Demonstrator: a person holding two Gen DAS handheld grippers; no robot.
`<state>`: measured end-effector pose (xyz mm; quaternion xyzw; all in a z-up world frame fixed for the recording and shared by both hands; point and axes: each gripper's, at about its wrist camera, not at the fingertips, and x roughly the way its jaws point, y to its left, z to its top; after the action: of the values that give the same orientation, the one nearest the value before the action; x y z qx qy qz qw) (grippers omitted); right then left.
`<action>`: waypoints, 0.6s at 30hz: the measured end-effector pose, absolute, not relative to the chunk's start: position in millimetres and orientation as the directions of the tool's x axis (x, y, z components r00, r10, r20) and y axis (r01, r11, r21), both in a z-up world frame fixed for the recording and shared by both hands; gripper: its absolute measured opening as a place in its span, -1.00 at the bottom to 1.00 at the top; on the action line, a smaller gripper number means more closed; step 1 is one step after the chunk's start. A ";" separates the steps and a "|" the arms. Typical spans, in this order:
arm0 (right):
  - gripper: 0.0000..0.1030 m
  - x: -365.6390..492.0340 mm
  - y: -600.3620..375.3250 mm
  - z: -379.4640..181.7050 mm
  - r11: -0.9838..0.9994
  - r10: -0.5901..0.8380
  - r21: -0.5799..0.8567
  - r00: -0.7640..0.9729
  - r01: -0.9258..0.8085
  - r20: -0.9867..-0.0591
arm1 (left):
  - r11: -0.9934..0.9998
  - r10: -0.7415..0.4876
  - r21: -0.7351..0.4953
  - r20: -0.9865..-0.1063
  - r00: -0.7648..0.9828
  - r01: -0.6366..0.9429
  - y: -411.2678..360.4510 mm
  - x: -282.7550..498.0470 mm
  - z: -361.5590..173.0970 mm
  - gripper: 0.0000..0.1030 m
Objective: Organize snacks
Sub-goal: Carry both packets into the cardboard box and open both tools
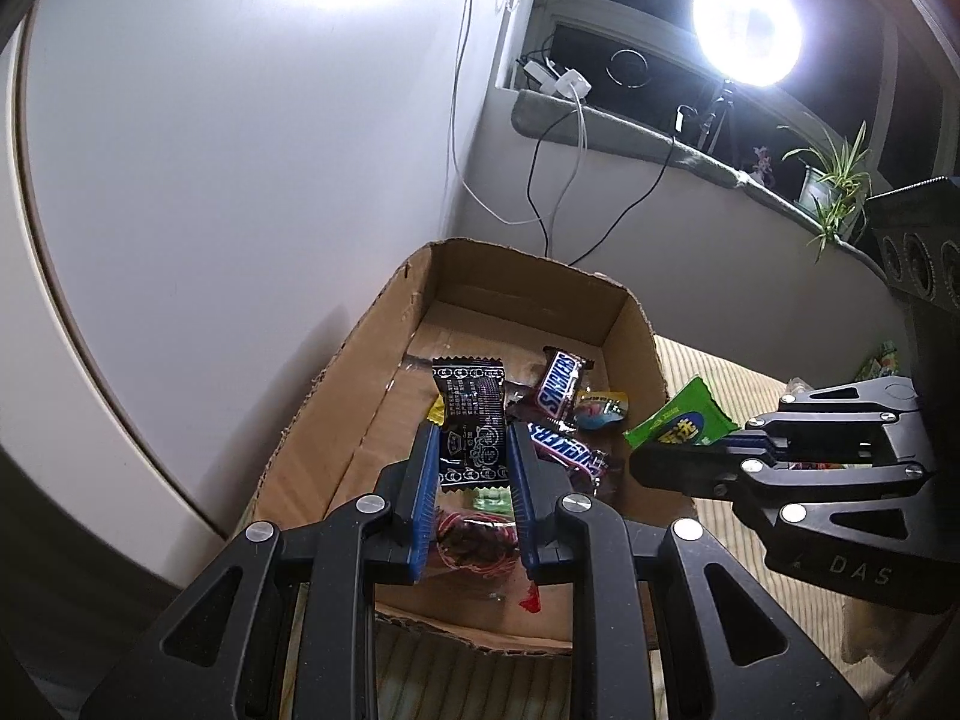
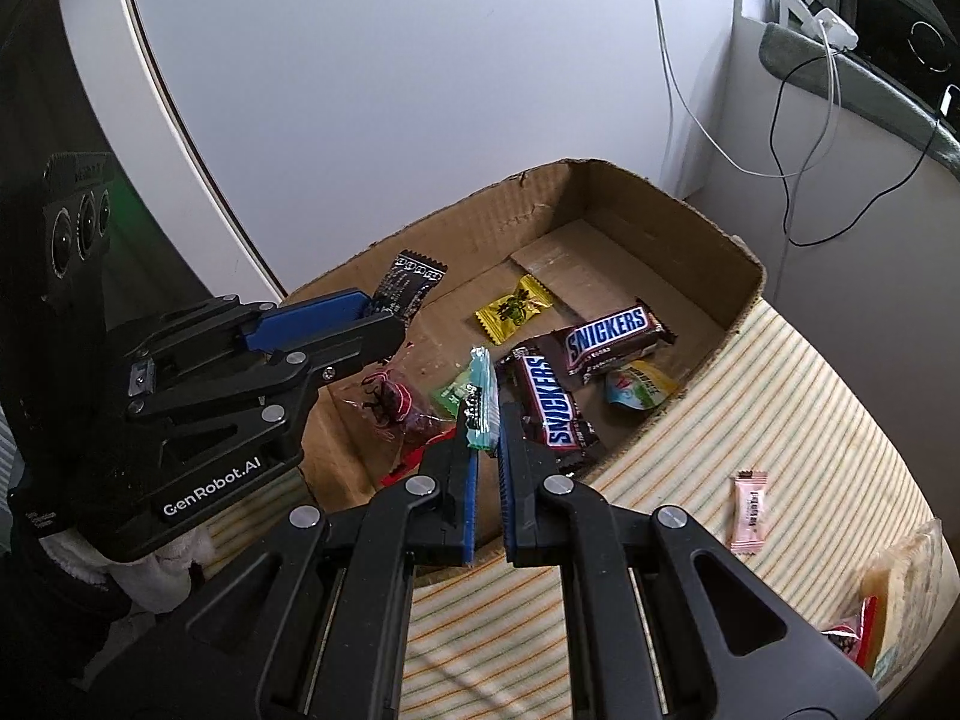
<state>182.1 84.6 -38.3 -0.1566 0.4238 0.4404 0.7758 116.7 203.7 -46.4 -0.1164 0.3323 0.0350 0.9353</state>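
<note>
A brown cardboard box (image 1: 630, 330) stands on a striped mat. Over its near part my left gripper (image 1: 472, 429) is shut on a black snack packet (image 1: 471, 408), which stands upright between the blue pads. My right gripper (image 2: 486, 420) is shut on a green packet (image 2: 483, 396), seen edge-on above the box's near edge. Each view shows the other gripper: the right gripper (image 1: 660, 456) with the green packet (image 1: 678, 420), and the left gripper (image 2: 384, 315) with the black packet (image 2: 408, 279). Inside the box lie two Snickers bars (image 2: 606, 336), a yellow packet (image 2: 513, 309) and a red packet (image 2: 396, 402).
A pink packet (image 2: 750, 510) lies on the striped mat (image 2: 780, 408) to the right of the box, with more wrapped snacks (image 2: 882, 600) at the far right edge. A white wall and hanging cables (image 1: 540, 180) are behind the box. A bright lamp (image 1: 747, 24) shines from the sill.
</note>
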 end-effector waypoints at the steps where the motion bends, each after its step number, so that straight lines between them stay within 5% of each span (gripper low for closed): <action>1: -0.88 182.1 85.4 -38.9 0.559 0.552 0.133 0.247 -0.818 -0.797 | 0.970 -0.013 -0.196 -0.631 0.776 -0.143 204.1 117.3 -46.6 -0.59; 12: -0.87 183.7 87.7 -43.9 0.553 0.548 0.136 0.236 -0.822 -0.803 | 0.969 0.000 -0.189 -0.639 0.769 -0.157 204.9 120.6 -46.4 -0.58; 13: -0.79 183.7 87.3 -43.6 0.555 0.547 0.135 0.238 -0.821 -0.802 | 0.969 0.001 -0.188 -0.639 0.769 -0.157 204.6 120.4 -46.0 -0.58; 16: -0.08 182.3 84.1 -40.7 0.559 0.553 0.123 0.258 -0.820 -0.792 | 0.970 0.005 -0.185 -0.638 0.770 -0.159 203.9 119.6 -45.4 -0.49; 18: 0.03 180.4 81.9 -37.4 0.558 0.559 0.117 0.269 -0.821 -0.784 | 0.970 0.005 -0.185 -0.637 0.771 -0.160 203.9 118.7 -45.0 -0.49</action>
<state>180.4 81.9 -37.4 -0.1586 0.4125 0.4423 0.7804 118.7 203.9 -45.0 -0.1150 0.3354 0.0441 0.9340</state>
